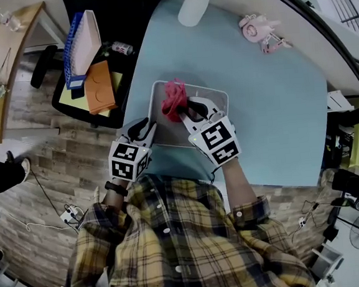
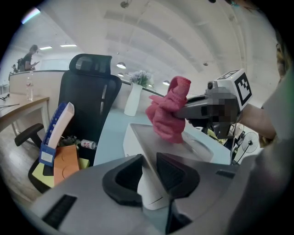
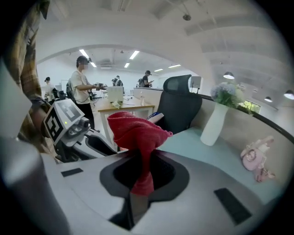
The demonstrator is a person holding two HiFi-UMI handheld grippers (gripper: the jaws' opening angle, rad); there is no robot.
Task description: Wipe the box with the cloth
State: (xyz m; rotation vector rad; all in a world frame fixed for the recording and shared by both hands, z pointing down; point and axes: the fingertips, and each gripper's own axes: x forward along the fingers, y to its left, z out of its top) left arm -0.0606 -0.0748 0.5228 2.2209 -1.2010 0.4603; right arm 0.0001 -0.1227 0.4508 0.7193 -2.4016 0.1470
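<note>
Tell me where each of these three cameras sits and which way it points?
Head view: on the person's head, looking steeply down at the table; the person's shirt, left gripper and right gripper show.
Left gripper view: on the left gripper, looking along its jaws, clamped on the box rim; the right gripper shows beyond.
Right gripper view: on the right gripper, looking along its jaws, pinching the cloth; the left gripper shows at left.
Shared: both gripper views catch the chair and vase.

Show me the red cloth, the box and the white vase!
red cloth [image 1: 174, 99], head view, bunched middle.
box [image 1: 166, 133], head view, bare part near left edge.
white vase [image 1: 194, 7], head view, its body.
</note>
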